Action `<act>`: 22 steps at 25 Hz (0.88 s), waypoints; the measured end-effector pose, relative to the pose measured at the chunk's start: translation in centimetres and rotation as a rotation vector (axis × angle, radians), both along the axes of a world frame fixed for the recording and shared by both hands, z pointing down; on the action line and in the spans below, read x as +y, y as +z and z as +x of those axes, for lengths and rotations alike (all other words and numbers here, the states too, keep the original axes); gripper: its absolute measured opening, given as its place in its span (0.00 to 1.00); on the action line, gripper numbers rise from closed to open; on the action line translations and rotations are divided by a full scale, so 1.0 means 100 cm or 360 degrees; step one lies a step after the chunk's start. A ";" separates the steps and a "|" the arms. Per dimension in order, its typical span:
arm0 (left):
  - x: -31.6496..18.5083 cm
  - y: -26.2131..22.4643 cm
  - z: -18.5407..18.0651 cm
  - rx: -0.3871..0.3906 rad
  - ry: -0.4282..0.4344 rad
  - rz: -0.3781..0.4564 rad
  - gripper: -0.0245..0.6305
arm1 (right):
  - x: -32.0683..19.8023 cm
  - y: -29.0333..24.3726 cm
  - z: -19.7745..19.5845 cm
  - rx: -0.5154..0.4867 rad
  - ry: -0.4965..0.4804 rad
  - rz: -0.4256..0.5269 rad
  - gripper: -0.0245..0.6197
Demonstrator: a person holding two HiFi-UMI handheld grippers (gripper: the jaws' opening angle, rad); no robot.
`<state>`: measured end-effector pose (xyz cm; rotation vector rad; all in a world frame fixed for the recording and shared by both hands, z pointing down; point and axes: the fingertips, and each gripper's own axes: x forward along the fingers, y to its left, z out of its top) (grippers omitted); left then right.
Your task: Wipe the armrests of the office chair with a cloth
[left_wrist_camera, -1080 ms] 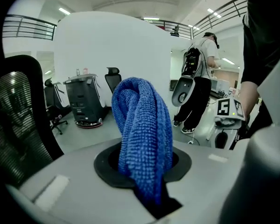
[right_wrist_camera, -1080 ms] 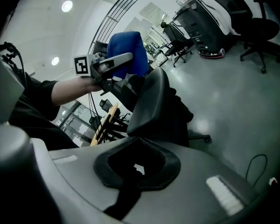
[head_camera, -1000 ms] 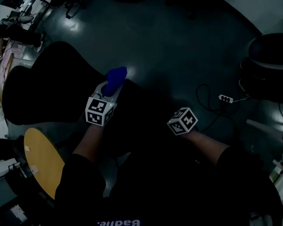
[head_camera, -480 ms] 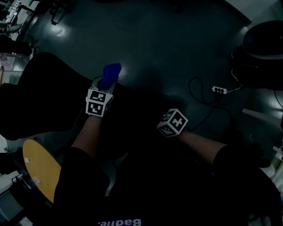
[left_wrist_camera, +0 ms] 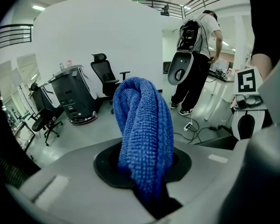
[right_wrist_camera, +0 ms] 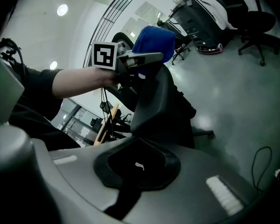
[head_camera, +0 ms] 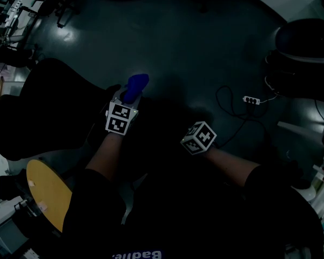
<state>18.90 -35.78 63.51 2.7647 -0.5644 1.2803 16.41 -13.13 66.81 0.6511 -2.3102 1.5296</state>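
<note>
Our black office chair (head_camera: 43, 107) stands at the left, and a dark part of it rises just ahead of the right gripper (right_wrist_camera: 136, 169), whose jaws are drawn together and empty. The left gripper (left_wrist_camera: 147, 190) clamps the nubby blue cloth (left_wrist_camera: 144, 129), bunched upright at the chair's top edge. The white shirt print (head_camera: 137, 255) is cut off and unreadable.

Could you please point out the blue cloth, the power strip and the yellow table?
Blue cloth (left_wrist_camera: 144, 125), left gripper view, middle of the fabric.
Power strip (head_camera: 252, 99), head view, middle of its white body.
Yellow table (head_camera: 46, 188), head view, bare part of its top.
</note>
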 end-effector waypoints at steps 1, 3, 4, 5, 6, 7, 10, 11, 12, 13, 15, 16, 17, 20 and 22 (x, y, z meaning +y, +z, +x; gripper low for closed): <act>0.006 0.000 0.003 0.0006 0.0024 -0.0007 0.20 | 0.000 0.000 0.000 -0.0004 0.0007 -0.0006 0.05; 0.021 0.000 0.012 0.0016 0.0086 -0.0020 0.20 | -0.001 0.000 0.000 -0.0009 0.0018 -0.0015 0.05; 0.029 0.001 0.016 0.0020 0.0119 -0.0025 0.20 | -0.001 0.000 0.000 -0.0009 0.0021 -0.0018 0.05; 0.038 0.001 0.019 0.0024 0.0146 -0.0029 0.20 | -0.001 0.000 0.000 -0.0008 0.0022 -0.0020 0.05; 0.045 0.002 0.023 0.0033 0.0163 -0.0035 0.20 | -0.001 0.000 0.000 -0.0006 0.0022 -0.0021 0.05; 0.052 0.001 0.026 0.0048 0.0168 -0.0045 0.20 | -0.001 0.000 0.000 -0.0004 0.0022 -0.0022 0.05; 0.070 -0.001 0.032 0.0104 0.0161 -0.0096 0.20 | -0.001 0.000 -0.001 -0.0001 0.0025 -0.0025 0.05; 0.076 -0.002 0.034 0.0117 0.0168 -0.0112 0.20 | 0.000 0.000 -0.001 -0.0002 0.0026 -0.0025 0.05; 0.083 -0.003 0.036 0.0128 0.0179 -0.0126 0.20 | 0.000 -0.001 0.000 -0.0004 0.0028 -0.0025 0.05; 0.091 -0.004 0.038 0.0139 0.0191 -0.0140 0.20 | 0.001 -0.001 0.000 -0.0007 0.0030 -0.0026 0.05; 0.106 -0.006 0.042 0.0160 0.0215 -0.0163 0.20 | 0.002 0.000 0.001 -0.0010 0.0034 -0.0032 0.05; 0.113 -0.006 0.044 0.0170 0.0227 -0.0172 0.20 | 0.003 0.001 0.002 -0.0010 0.0038 -0.0037 0.05; 0.120 -0.006 0.046 0.0179 0.0238 -0.0182 0.20 | 0.003 0.002 0.002 -0.0015 0.0042 -0.0041 0.05; 0.142 -0.006 0.052 0.0204 0.0269 -0.0222 0.20 | 0.004 0.003 0.003 -0.0030 0.0052 -0.0046 0.05; 0.158 -0.006 0.056 0.0216 0.0299 -0.0249 0.20 | 0.004 0.003 0.005 -0.0031 0.0057 -0.0042 0.05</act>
